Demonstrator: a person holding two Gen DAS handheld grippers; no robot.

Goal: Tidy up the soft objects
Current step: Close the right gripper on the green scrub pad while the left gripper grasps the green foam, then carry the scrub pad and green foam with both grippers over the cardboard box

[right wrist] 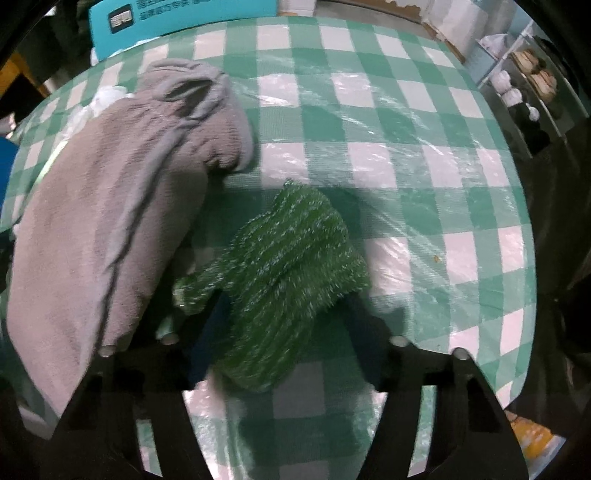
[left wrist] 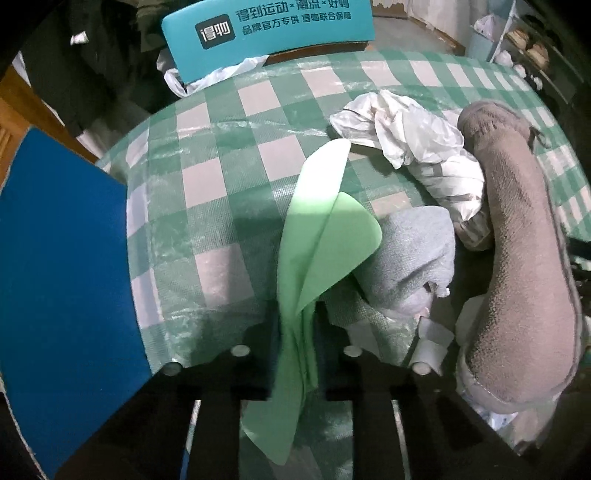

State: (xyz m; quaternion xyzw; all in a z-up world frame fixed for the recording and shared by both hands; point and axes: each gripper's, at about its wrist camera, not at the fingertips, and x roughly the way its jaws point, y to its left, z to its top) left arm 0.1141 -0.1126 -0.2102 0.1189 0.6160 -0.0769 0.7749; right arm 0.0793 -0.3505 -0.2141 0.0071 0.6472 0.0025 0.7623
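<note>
My left gripper points down at the table and is shut on a thin light green cloth, whose folded flaps stick up out of the jaws. Right of it lie a pale grey towel, a crumpled white plastic bag and a long grey-brown fleece piece. My right gripper also points down, and its jaws press both sides of a bunched dark green knitted cloth resting on the table. The grey-brown fleece piece lies just to its left.
The round table wears a green-and-white checked cloth under clear plastic. A teal chair back with white lettering stands at the far edge. A blue panel sits at the table's left side. Shelves with small items stand far right.
</note>
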